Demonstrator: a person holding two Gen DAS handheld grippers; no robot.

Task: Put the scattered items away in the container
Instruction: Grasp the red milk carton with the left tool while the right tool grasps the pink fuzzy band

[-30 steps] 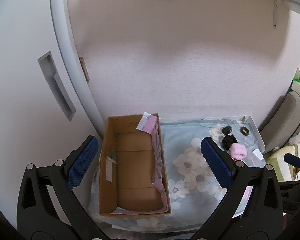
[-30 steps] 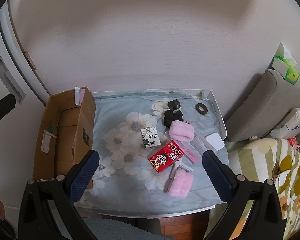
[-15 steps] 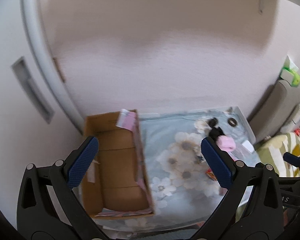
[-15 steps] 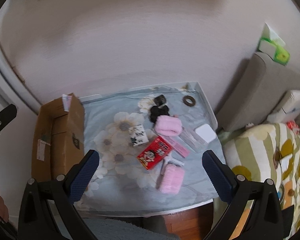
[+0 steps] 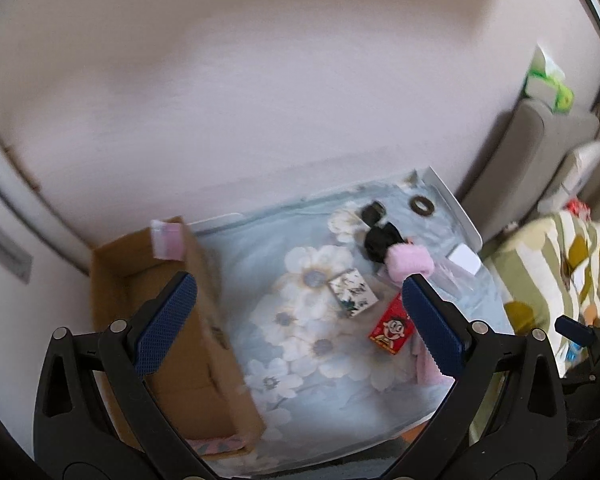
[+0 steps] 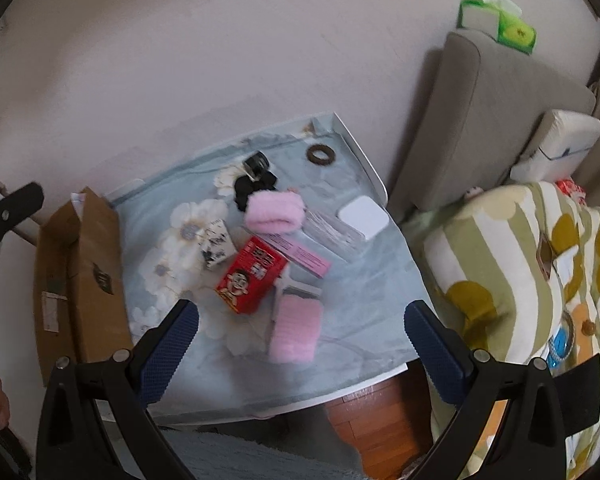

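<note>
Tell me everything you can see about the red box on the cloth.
The red box is a small flat carton, cardboard by its look, with a cartoon face and white lettering on top. It lies flat and askew on the flowered cloth, closed as far as shows. A pink strip lies at its far corner; whether they touch is unclear. No gripper touches it.

The left view is motion-blurred, the left gripper's finger (image 5: pixel 432 326) covers part of the red snack box (image 5: pixel 392 330), and the box's print is unreadable.
</note>
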